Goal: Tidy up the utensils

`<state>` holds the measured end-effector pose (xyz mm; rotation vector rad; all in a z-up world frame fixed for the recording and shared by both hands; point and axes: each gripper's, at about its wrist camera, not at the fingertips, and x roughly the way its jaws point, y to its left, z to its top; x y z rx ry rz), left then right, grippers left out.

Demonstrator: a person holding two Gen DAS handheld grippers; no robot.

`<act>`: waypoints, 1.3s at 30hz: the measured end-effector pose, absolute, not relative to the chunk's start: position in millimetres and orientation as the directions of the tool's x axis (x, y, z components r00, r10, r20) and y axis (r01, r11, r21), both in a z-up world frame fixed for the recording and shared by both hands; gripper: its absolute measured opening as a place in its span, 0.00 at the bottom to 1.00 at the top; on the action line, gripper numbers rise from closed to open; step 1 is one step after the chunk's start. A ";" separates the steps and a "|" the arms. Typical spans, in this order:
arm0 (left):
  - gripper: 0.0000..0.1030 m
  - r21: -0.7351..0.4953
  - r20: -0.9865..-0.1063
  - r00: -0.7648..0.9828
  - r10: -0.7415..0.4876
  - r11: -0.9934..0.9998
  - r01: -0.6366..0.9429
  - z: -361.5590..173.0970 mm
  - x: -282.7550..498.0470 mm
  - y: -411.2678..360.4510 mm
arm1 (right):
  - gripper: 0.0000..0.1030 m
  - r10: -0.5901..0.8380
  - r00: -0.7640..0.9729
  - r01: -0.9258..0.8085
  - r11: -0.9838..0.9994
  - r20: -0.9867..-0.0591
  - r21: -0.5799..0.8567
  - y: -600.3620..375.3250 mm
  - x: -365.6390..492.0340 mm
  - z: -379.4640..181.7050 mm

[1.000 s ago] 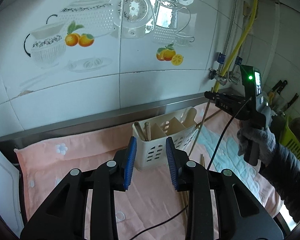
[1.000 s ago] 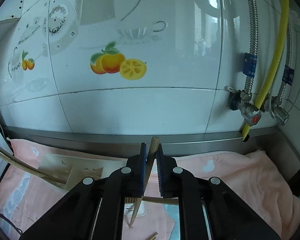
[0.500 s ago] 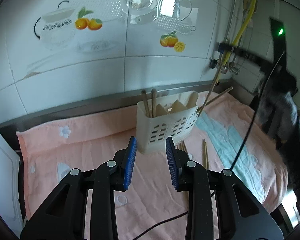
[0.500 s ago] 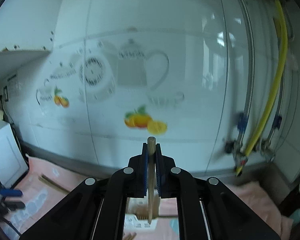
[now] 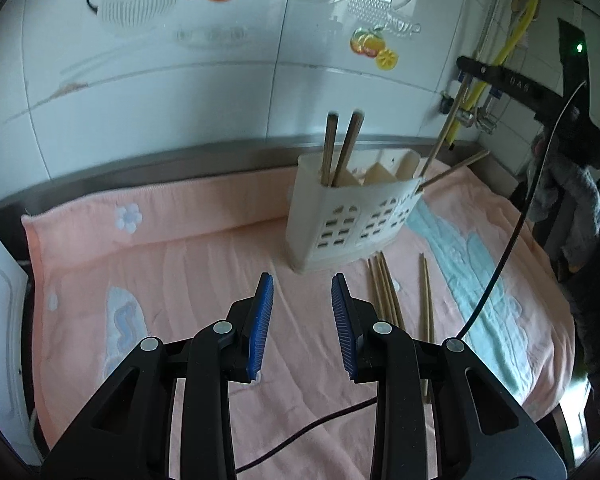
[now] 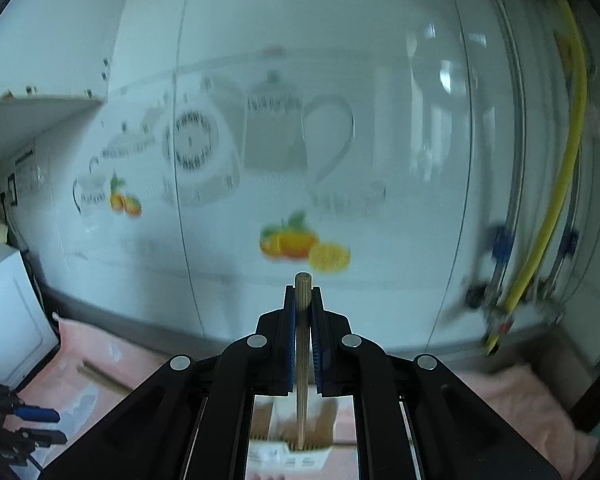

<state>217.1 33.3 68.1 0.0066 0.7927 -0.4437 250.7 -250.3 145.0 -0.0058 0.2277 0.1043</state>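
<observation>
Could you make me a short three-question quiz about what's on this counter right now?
1. True or false: the right gripper holds a chopstick.
2. Where do the loose chopsticks lie?
A. inside the white holder
B. on the pink towel, beside the holder
C. on the wall tiles
3. Fill in: the left gripper holds ____.

Key: 1 true; 2 B; 3 nothing, its jaws stand apart.
</observation>
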 end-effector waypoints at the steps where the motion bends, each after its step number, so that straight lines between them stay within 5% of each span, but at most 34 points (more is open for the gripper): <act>1: 0.30 -0.156 -0.695 0.610 -0.381 0.908 0.390 65.3 216.3 33.2 | 0.07 0.108 0.966 -0.107 0.994 -0.237 0.016 -251.8 250.8 140.9; 18: 0.30 -0.190 -0.748 0.516 -0.417 0.880 0.436 24.6 182.9 21.2 | 0.23 0.238 0.925 -0.214 0.971 -0.297 0.109 -267.3 118.7 108.2; 26: 0.30 -0.214 -0.764 0.463 -0.449 0.854 0.475 -1.1 152.8 5.2 | 0.23 0.333 0.851 -0.260 0.939 -0.406 0.225 -257.2 75.4 57.7; 39: 0.30 -0.240 -0.746 0.479 -0.463 0.857 0.456 -17.9 126.1 4.1 | 0.23 0.291 0.746 -0.151 0.950 -0.599 0.274 -219.2 81.2 -45.4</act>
